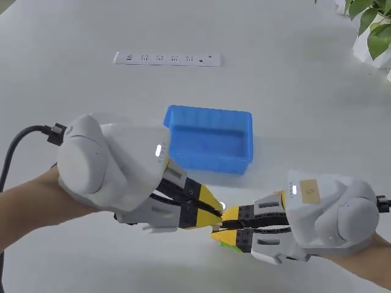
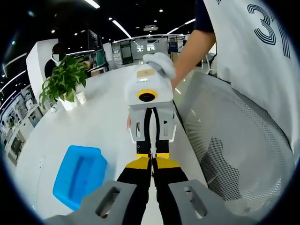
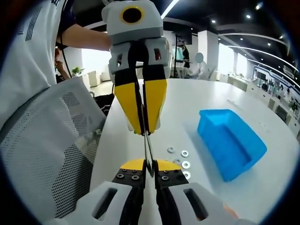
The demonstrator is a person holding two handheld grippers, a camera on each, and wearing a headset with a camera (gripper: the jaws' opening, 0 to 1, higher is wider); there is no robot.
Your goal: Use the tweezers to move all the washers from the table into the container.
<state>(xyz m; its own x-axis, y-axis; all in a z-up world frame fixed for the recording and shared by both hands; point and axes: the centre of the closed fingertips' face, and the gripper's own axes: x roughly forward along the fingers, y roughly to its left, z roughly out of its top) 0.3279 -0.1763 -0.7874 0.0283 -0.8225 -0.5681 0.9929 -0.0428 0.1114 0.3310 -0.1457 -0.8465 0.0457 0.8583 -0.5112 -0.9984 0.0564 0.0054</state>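
Observation:
The thin dark tweezers [image 3: 146,145] stretch between the two grippers, which meet tip to tip over the table's near part. My right gripper [image 3: 150,168] is shut on one end of them. My left gripper [image 3: 143,131] comes down from above with its yellow jaws shut on the other end. From the head view the left gripper [image 1: 215,213] comes in from the left and the right gripper [image 1: 219,232] from the right. Several silver washers [image 3: 184,153] lie on the white table just beside the tips. The blue container [image 1: 211,137] stands behind them and looks empty.
A white power strip [image 1: 168,59] lies at the far side of the table. A potted plant [image 1: 372,30] stands at the far right corner. A mesh chair back [image 2: 225,140] and a person's torso are close to the table's near edge.

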